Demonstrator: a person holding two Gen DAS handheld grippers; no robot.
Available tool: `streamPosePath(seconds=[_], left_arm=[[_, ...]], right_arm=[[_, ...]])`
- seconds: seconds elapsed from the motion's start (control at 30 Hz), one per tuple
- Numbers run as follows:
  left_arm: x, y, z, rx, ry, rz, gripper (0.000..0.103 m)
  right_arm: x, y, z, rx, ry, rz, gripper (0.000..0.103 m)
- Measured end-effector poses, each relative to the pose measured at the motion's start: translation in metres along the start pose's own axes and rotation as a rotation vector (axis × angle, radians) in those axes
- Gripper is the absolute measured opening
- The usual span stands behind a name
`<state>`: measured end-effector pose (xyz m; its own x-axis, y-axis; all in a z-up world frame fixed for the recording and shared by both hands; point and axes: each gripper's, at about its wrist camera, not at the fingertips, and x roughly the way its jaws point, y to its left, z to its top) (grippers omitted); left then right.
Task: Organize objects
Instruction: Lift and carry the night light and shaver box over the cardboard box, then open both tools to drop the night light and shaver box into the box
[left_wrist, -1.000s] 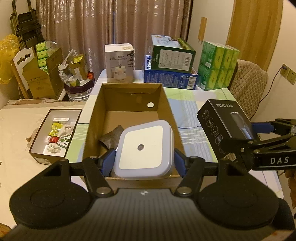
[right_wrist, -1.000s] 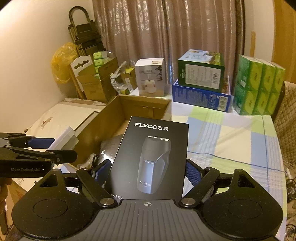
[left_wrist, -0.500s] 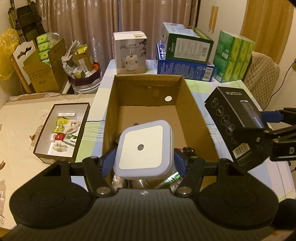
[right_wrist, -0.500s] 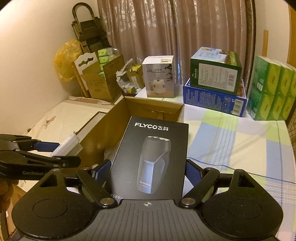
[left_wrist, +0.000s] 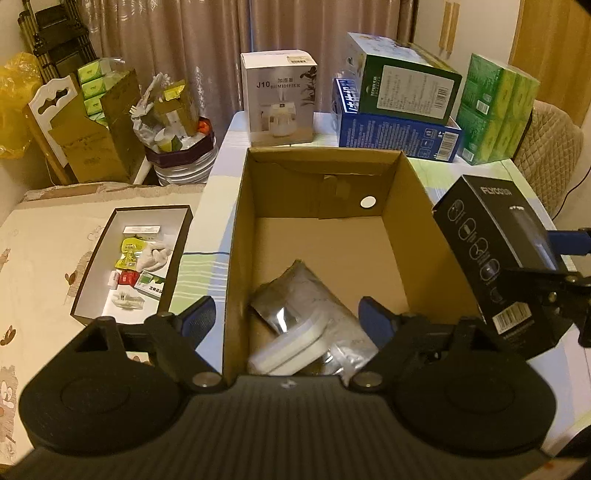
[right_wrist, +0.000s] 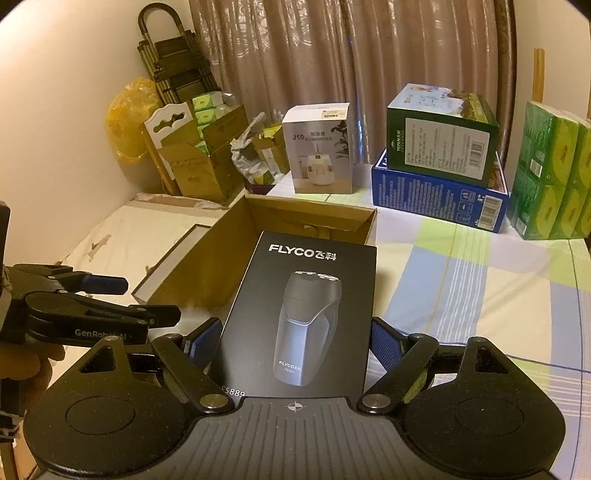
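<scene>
The open brown cardboard box (left_wrist: 321, 236) lies ahead of and below our left gripper (left_wrist: 286, 319), whose fingers stand apart and empty; the white square plastic device (left_wrist: 286, 349) rests inside on a silvery foil pouch (left_wrist: 306, 295), just beneath them. Our right gripper (right_wrist: 295, 338) is clamped on the black rectangular FLYCO shaver carton (right_wrist: 299, 317), held beside the box wall. We judge the main risks to be this carton catching the box rim, or landing on the white device.

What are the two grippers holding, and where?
The right gripper clamps the black FLYCO shaver box by its lower side edges. The left gripper is open, holding nothing.
</scene>
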<state>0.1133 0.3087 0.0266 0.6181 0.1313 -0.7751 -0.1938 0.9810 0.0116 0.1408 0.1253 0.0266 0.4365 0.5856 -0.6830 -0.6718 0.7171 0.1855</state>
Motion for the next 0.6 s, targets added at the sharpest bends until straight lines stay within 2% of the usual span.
streamPosePath(seconds=[0.6], left_arm=[[-0.024, 0.002, -0.023, 0.001, 0.0, 0.021, 0.087]], right_arm=[[-0.003, 0.015, 0.008, 0.021, 0.002, 0.047, 0.081]])
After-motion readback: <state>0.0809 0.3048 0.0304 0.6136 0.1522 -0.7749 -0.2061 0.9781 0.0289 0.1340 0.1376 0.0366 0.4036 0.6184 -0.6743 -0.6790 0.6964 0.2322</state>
